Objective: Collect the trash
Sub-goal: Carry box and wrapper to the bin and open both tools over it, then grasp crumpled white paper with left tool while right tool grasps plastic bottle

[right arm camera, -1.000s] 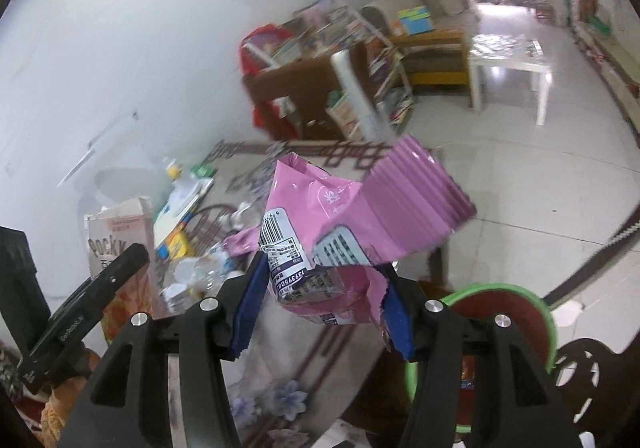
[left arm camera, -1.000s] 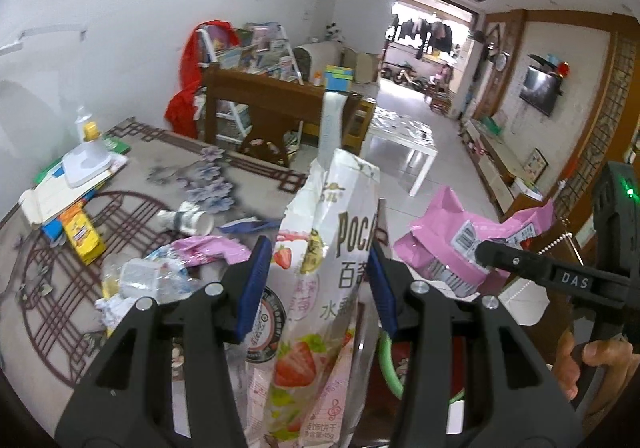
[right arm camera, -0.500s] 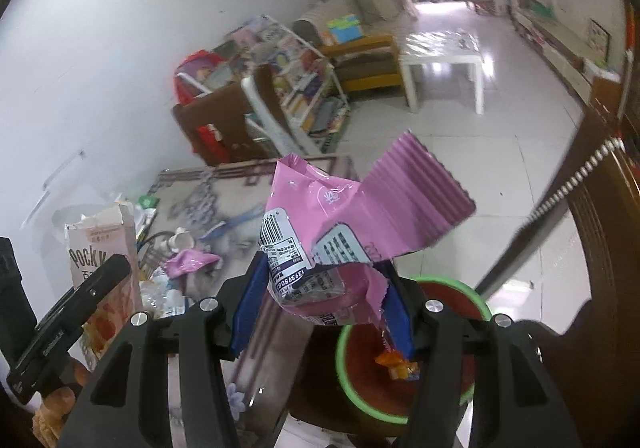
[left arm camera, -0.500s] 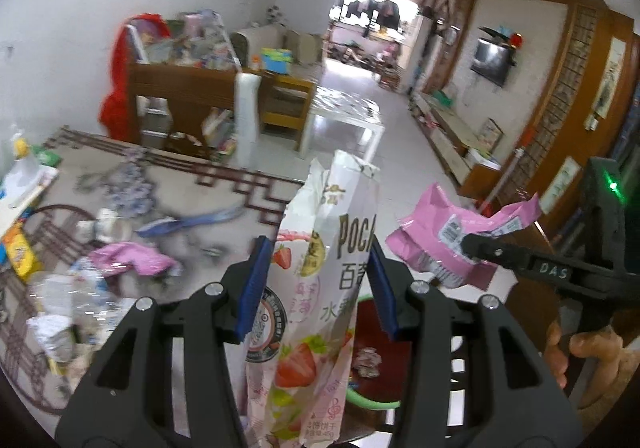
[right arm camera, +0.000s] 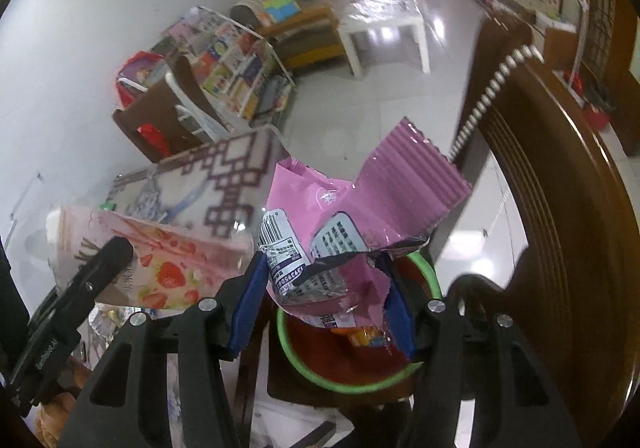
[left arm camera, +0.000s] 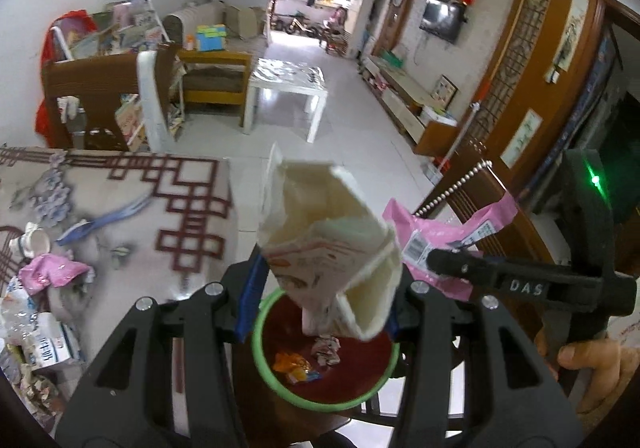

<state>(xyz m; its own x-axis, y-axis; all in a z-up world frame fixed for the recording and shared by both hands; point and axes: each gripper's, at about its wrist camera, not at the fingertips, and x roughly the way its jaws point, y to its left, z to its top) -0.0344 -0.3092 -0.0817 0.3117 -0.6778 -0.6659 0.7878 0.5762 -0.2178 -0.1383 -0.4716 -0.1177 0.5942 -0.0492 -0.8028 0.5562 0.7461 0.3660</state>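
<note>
- Green-rimmed bin (left arm camera: 280, 388) holds an orange wrapper (left arm camera: 294, 362) and crumpled paper (left arm camera: 326, 348).
- My left gripper (left arm camera: 320, 296) pinches the strawberry snack box (left arm camera: 332, 248) above the bin.
- My right gripper (right arm camera: 324, 300), jaws opening, has the pink bag (right arm camera: 360, 208) between them — over the bin.
- Only the left view shows table litter (left arm camera: 52, 272) beside the bin.

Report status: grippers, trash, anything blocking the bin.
Left gripper clamps strawberry snack box. Right gripper opening, pink wrapper between jaws. Green-rimmed bin below, unobstructed.
</note>
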